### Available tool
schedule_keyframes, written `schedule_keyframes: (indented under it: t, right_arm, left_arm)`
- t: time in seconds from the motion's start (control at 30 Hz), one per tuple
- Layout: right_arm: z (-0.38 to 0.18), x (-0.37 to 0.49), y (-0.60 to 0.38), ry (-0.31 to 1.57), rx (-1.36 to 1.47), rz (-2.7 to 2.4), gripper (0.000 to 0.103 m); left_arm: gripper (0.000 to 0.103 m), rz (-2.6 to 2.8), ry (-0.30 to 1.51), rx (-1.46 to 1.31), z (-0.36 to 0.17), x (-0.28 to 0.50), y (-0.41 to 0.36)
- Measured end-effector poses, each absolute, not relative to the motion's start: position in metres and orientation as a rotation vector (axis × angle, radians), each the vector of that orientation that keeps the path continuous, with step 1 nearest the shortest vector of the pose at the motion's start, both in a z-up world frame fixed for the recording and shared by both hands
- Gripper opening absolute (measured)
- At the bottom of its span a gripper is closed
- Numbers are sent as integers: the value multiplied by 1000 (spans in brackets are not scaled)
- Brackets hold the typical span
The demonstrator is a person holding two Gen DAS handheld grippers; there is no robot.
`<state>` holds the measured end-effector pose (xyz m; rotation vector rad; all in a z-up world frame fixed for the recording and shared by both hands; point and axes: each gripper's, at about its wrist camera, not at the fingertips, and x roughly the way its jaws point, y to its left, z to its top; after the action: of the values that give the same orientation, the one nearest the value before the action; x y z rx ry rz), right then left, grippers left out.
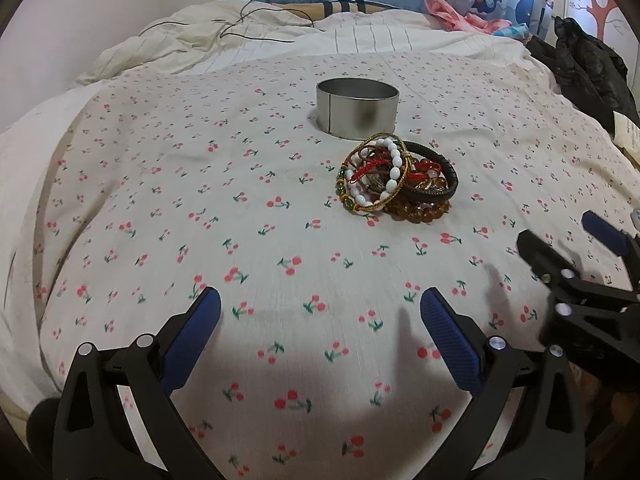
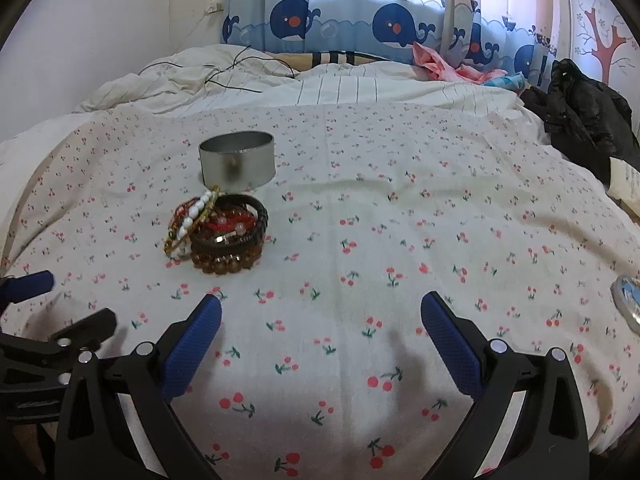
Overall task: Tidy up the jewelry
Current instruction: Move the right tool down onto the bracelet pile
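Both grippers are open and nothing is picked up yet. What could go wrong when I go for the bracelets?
1. The bracelets lie in one tangled heap, so gripping one may drag others along and scatter them.
2. The tin stands right behind the heap on soft bedding; a nudge could tip it.
3. The left gripper and right gripper sit close together and may collide when reaching.

Bare sheet (image 1: 280,240) before bracelets (image 1: 396,180); tin (image 1: 357,107) behind.

A child's bedroom: a bed (image 1: 160,200) in cherry-print sheets and whale-patterned curtains (image 2: 340,20).
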<state>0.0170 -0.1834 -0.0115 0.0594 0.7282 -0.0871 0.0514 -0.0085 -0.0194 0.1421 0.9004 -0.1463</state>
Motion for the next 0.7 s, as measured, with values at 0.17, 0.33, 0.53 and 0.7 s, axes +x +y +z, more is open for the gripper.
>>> schedule_keyframes:
  t: [0.17, 0.33, 0.53, 0.7]
  right_arm:
    - [-1, 34, -181, 727, 40, -34, 96]
    - [7, 58, -177, 735, 0, 13, 96]
    - [13, 87, -181, 765, 4, 80, 96]
    - [11, 100, -174, 758, -49, 128, 95]
  left_arm:
    - [96, -153, 879, 147, -14, 73, -8]
    - [96, -182, 883, 135, -11, 103, -6]
    - [96, -225, 897, 89, 1, 148, 1]
    - [96, -241, 899, 41, -7, 163, 11]
